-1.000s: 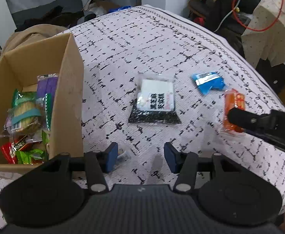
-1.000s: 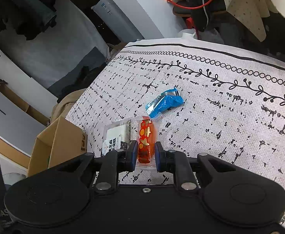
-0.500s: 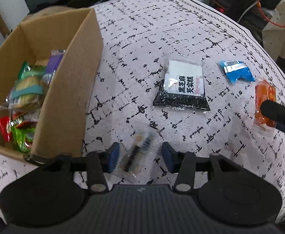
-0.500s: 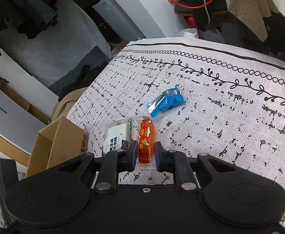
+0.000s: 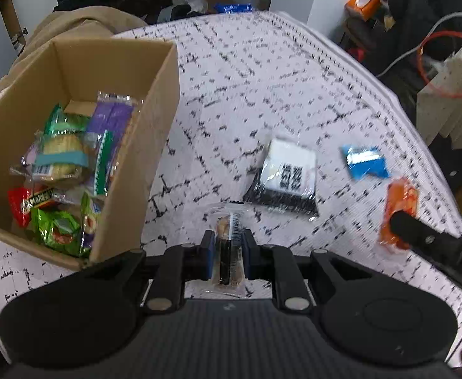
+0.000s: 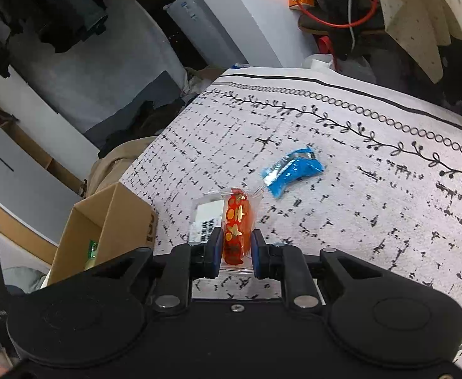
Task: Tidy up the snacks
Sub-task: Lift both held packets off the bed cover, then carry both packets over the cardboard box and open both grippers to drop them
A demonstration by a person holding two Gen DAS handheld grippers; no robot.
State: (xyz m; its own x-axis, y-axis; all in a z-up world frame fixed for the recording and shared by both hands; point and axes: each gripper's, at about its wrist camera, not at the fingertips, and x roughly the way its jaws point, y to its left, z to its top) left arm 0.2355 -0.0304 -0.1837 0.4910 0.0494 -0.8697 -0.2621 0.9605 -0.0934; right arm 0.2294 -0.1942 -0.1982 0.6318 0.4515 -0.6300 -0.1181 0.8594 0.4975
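Note:
My left gripper [image 5: 227,252] is shut on a clear-wrapped dark snack bar [image 5: 229,246], just right of the cardboard box [image 5: 155,132], which holds several snack packets [image 5: 63,170]. My right gripper [image 6: 236,248] is shut on an orange snack packet [image 6: 237,224], which also shows in the left wrist view [image 5: 399,199]. A black-and-white packet [image 5: 286,178] and a blue packet [image 5: 365,161] lie on the patterned tablecloth [image 5: 262,72]. The blue packet [image 6: 291,170] and the box [image 6: 111,221] show in the right wrist view too.
The table's far and right edges drop off to clutter: a red cable [image 5: 445,63], an orange box [image 5: 362,3], dark clothes. A tan garment [image 5: 82,22] lies behind the box.
My left gripper has closed on the dark snack bar and lifted it toward the box. My right gripper stays shut on the orange packet and has risen a little.

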